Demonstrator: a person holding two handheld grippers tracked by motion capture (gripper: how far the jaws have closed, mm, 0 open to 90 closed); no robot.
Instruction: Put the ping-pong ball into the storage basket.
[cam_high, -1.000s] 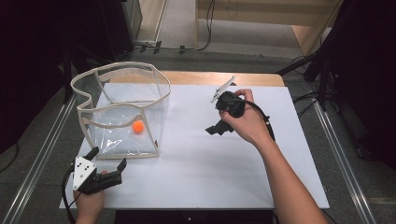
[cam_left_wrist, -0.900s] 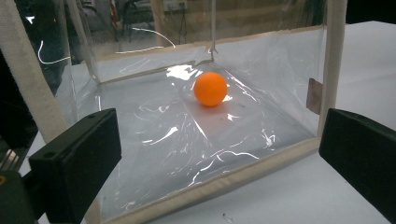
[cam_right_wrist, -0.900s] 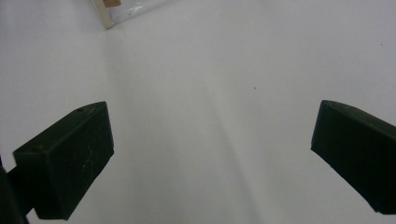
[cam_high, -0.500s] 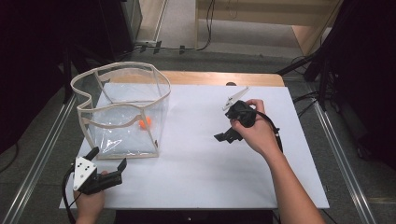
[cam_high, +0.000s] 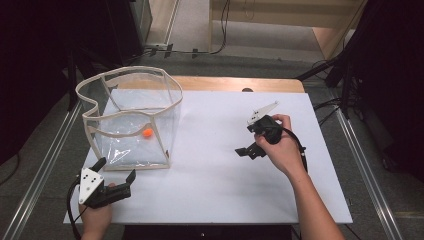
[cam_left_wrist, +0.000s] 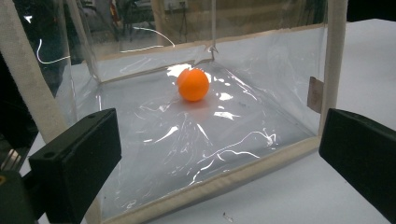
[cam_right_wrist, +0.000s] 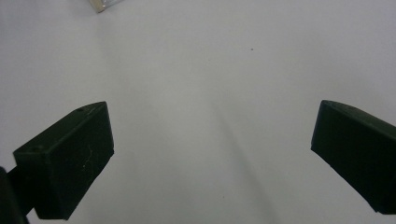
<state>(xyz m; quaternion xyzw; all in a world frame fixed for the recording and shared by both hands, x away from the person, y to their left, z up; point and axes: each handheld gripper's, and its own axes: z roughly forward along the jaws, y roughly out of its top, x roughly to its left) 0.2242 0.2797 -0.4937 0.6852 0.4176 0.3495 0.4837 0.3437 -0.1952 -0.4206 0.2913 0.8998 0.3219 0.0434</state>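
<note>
Jaws apart both sides | left gripper (cam_high: 116, 176) faces ball (cam_left_wrist: 193, 84) | right gripper (cam_high: 246, 150) tilted down

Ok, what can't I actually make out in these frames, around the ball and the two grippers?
- Orange ball: clear bag glare in the left gripper view hides whether it rests or rolls.
- Right gripper: the hand covers its body in the high view.
- Left gripper: its cable runs off the bottom edge there.

A white table top (cam_high: 215, 190) fills the middle of the frame, a wooden edge (cam_high: 240, 83) showing along its far side. Grey floor (cam_high: 200, 30) and black cables (cam_high: 220, 30) lie beyond, and dark shapes crowd the upper corners.
</note>
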